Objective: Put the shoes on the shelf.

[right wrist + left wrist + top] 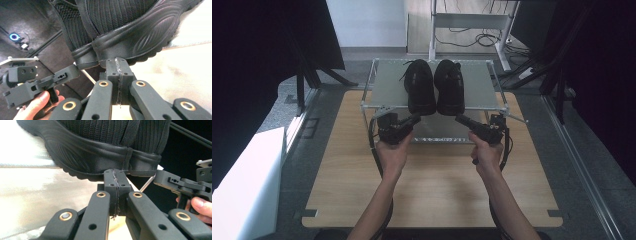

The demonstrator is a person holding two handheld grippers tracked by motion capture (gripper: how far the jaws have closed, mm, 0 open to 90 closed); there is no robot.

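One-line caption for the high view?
Two hand-held tools, left and right, shut, tips at the heels of black shoes on a metal rack.

- Your left gripper (pixel 414 119) and right gripper (pixel 460 119) point inward at the front edge of the wire-framed shelf (pixel 384 90).
- Two black shoes sit side by side on it (heels toward you): the left shoe (pixel 419 86) and the right shoe (pixel 449 86).
- Each gripper tip sits at a heel; the grip itself is too small to tell.
- The shelf stands on a wooden table (pixel 437 190).

Shoes block me dead ahead.
My left gripper (pixel 416 119) and right gripper (pixel 459 119) sit jaws pressed together at the shoe heels (pixel 435 106); bare shelf (pixel 387 87) lies outward of each.
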